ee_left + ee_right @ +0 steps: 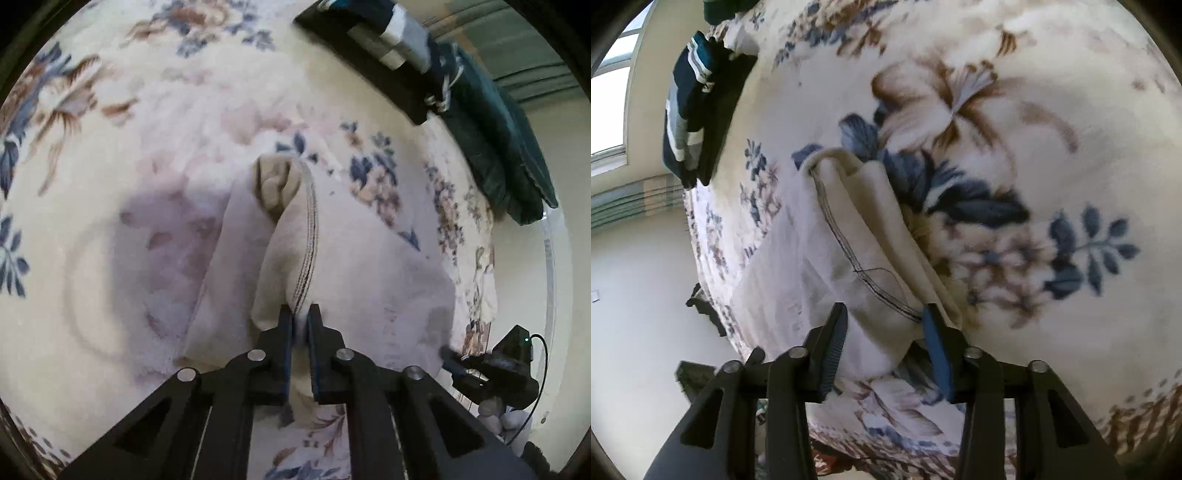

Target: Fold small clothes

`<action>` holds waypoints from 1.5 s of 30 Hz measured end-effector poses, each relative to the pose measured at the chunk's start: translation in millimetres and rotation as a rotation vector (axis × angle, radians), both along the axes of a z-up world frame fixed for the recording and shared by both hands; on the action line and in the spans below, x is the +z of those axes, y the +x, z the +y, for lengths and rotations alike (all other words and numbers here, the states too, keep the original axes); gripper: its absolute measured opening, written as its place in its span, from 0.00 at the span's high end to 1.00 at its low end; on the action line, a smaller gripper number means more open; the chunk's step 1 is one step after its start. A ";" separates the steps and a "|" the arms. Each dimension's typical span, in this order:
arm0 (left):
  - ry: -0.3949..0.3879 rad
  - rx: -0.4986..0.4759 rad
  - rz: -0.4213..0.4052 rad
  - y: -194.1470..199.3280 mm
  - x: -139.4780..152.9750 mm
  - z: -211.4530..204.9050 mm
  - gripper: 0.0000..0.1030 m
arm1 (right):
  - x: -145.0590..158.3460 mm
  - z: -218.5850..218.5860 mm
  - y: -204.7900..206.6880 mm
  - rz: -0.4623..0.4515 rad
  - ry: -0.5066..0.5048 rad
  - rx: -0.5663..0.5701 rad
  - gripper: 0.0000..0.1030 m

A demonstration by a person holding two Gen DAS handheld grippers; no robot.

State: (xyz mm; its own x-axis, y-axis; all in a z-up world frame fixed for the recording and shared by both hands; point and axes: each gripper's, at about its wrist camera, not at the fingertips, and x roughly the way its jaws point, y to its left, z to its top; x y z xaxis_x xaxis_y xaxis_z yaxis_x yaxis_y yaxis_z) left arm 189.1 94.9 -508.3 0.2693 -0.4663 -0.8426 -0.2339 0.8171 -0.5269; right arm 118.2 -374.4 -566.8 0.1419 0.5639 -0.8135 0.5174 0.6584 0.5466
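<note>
A small cream-white garment [332, 266] with a dark stitched hem lies bunched on a floral blanket [110, 184]. My left gripper [299, 314] is shut on the garment's hem, and the cloth rises in a ridge away from the fingers. In the right wrist view the same garment [857, 236] lies folded over itself, with its stitched edge running toward me. My right gripper [882, 321] is open, its fingers standing on either side of the garment's near edge. The right gripper also shows in the left wrist view [491, 369] at the garment's right corner.
A stack of folded dark clothes [388, 40] with blue and white stripes sits at the blanket's far edge, also in the right wrist view [690, 103]. A dark green cushion [502, 147] lies beside it. The blanket's edge [713, 258] drops to a pale floor.
</note>
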 end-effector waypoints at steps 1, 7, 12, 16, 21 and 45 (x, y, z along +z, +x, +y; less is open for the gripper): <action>-0.008 0.006 -0.009 -2.1 3.4 2.8 0.95 | 3.9 2.5 -1.6 -0.011 -0.021 0.004 0.96; -0.010 0.016 -0.016 -15.5 13.5 23.2 0.95 | 39.5 11.9 -13.1 -0.064 -0.078 0.050 0.97; 0.014 -0.005 0.133 -15.6 -11.1 30.4 0.84 | 21.2 30.9 -11.0 0.063 -0.167 0.242 0.94; 0.045 0.010 0.038 -5.5 12.0 38.4 0.54 | 35.2 18.1 2.3 0.015 -0.119 0.183 0.67; 0.002 0.057 0.008 33.2 4.3 41.9 0.46 | 41.7 -0.3 40.8 -0.081 -0.070 0.054 0.52; -0.076 -0.003 0.021 82.8 -31.6 26.4 0.88 | -7.2 -20.0 116.9 -0.016 0.080 -0.047 0.68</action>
State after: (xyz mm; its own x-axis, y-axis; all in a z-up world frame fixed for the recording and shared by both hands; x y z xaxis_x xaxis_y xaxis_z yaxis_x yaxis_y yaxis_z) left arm 271.9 121.3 -540.0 0.2500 -0.5302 -0.8102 -0.2430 0.7756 -0.5826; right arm 235.0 -394.4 -574.0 0.1825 0.6198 -0.7632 0.5371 0.5874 0.6054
